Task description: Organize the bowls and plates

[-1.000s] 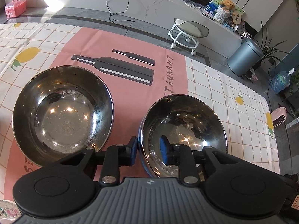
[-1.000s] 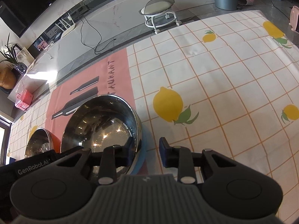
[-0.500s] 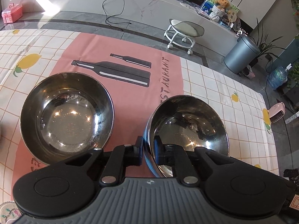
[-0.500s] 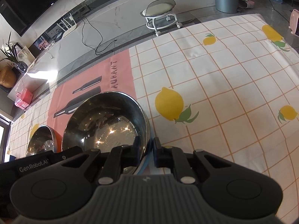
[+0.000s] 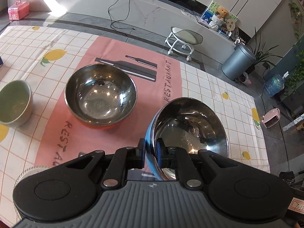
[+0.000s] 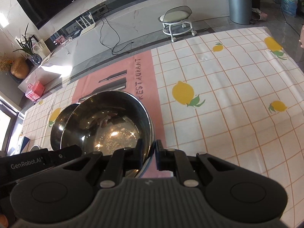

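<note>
A steel bowl with a blue outside (image 5: 190, 131) hangs tilted above the pink table runner. My left gripper (image 5: 151, 152) is shut on its left rim, one pad inside and one outside. My right gripper (image 6: 150, 152) is shut on the opposite rim of the same blue bowl (image 6: 110, 125). A second steel bowl with an orange outside (image 5: 100, 95) stands on the runner to the left, and in the right wrist view this orange bowl (image 6: 58, 121) is partly hidden behind the lifted one. A pale green bowl (image 5: 13, 104) stands at the far left.
The table carries a checked lemon-print cloth (image 6: 218, 98) with a pink runner (image 5: 152, 87) down the middle. A ribbed plate edge (image 5: 25, 172) peeks out at the lower left. Beyond the far table edge are a white stool (image 5: 182, 39) and a grey bin (image 5: 238, 62).
Both grippers closed onto opposite rims of the blue bowl and raised it off the table. The views pulled back and up, bringing the green bowl into sight.
</note>
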Tool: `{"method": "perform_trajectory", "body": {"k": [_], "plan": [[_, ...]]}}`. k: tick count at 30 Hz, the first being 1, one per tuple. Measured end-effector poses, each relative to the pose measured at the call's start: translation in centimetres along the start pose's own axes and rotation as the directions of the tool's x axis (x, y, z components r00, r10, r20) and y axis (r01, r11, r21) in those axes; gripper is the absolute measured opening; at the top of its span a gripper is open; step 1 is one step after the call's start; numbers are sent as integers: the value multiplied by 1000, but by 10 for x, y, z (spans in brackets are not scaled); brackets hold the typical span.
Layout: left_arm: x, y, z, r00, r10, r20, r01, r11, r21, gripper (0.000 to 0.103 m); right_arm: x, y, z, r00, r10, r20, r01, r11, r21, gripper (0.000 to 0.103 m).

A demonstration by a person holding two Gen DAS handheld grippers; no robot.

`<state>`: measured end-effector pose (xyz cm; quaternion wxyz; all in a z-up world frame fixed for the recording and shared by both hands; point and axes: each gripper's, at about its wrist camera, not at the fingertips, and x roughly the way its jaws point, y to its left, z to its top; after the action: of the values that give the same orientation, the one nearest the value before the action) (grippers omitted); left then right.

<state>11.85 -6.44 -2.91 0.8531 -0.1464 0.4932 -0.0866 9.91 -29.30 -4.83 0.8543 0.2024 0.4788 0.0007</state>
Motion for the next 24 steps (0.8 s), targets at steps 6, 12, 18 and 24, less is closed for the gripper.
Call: {"method": "perform_trajectory", "body": {"k": [6,12,18,24], "plan": [[-17,20,-34,999,4,-42,-5,999,-34,13,-15,5,-40,999,19,-47,-20,1000,-21,11],[-26,33,-61,997,-7,-80,4,999,-48,14,-22,2,-71,995,18,-102,-21,999,-29,11],[-28,41,-82,993,-30,-116,23,998,-55,14,-32,1,-91,994,0,-109,-5,999,-46,11],[-19,43,-95,988,-43,-150,34,998,-61,14,-31,-4,-100,992,-34,-122,28,998,-52,11]]}}
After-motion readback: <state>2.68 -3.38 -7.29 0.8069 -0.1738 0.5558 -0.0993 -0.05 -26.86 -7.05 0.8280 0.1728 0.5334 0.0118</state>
